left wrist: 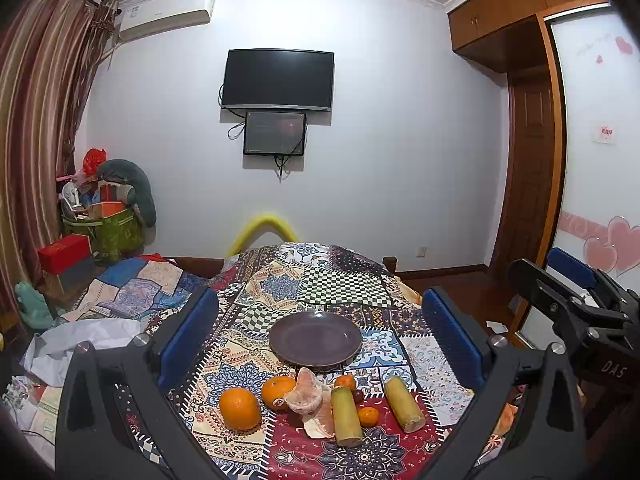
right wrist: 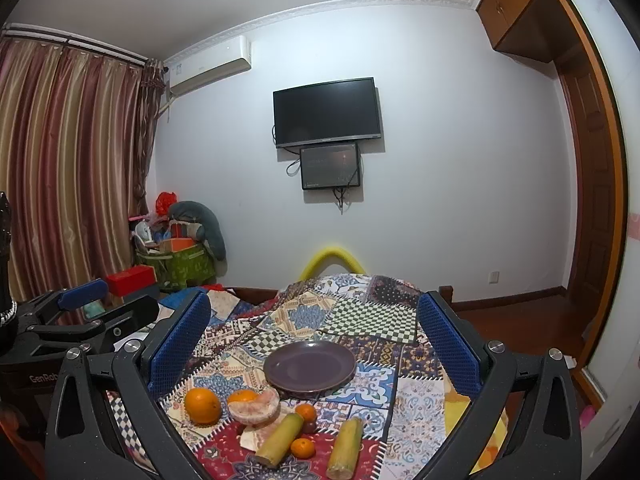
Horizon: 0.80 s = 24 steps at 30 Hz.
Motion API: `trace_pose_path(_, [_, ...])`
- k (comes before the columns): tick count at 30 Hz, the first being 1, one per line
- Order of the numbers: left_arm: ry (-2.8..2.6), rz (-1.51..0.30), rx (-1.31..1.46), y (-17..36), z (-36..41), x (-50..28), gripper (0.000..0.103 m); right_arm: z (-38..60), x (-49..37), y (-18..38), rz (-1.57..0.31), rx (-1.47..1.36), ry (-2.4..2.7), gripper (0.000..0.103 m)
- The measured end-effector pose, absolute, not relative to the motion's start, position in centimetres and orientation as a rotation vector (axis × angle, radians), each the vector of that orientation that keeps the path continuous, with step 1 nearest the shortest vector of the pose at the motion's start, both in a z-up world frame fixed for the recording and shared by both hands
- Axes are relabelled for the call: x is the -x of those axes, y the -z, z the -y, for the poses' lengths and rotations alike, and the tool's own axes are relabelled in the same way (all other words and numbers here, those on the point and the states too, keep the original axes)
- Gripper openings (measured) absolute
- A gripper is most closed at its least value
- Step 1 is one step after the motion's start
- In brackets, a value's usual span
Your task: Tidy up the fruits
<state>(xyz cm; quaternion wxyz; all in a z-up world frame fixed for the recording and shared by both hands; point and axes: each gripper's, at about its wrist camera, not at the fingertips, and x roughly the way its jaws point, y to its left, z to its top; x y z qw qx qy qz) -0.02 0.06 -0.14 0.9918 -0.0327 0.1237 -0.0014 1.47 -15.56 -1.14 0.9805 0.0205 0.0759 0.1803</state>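
Note:
An empty purple plate (left wrist: 315, 338) (right wrist: 310, 366) sits on the patchwork tablecloth. In front of it lie two oranges (left wrist: 239, 408) (right wrist: 202, 405), a peeled pomelo piece (left wrist: 308, 398) (right wrist: 256, 406), two sugarcane pieces (left wrist: 346, 416) (right wrist: 345, 454), small tangerines (left wrist: 368, 416) (right wrist: 303, 448) and a dark grape (left wrist: 359, 395). My left gripper (left wrist: 320, 336) is open and empty, held above the fruit. My right gripper (right wrist: 314, 344) is open and empty, also above the fruit. The right gripper shows at the right of the left wrist view (left wrist: 576, 304).
The patchwork-covered table (left wrist: 344, 284) ends at its far edge near a yellow chair back (left wrist: 264, 228). A bed with a quilt (left wrist: 132, 288) lies left. A green bag of clutter (left wrist: 108, 228) and a red box (left wrist: 64, 254) stand by the curtain.

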Motion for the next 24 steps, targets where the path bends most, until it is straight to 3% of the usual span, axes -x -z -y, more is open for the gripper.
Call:
trace_pose_path(14, [-0.033,-0.294,0.042,1.8,-0.9,-1.9,0.103,16.0,-3.8,2.8,-0.260,-0.041,-0.351,0.103])
trace_pose_path(24, [-0.052,-0.473,0.053,6.4,-3.5,-5.6,0.103,16.7,-7.6,7.7,-0.440,-0.003,-0.269,0.103])
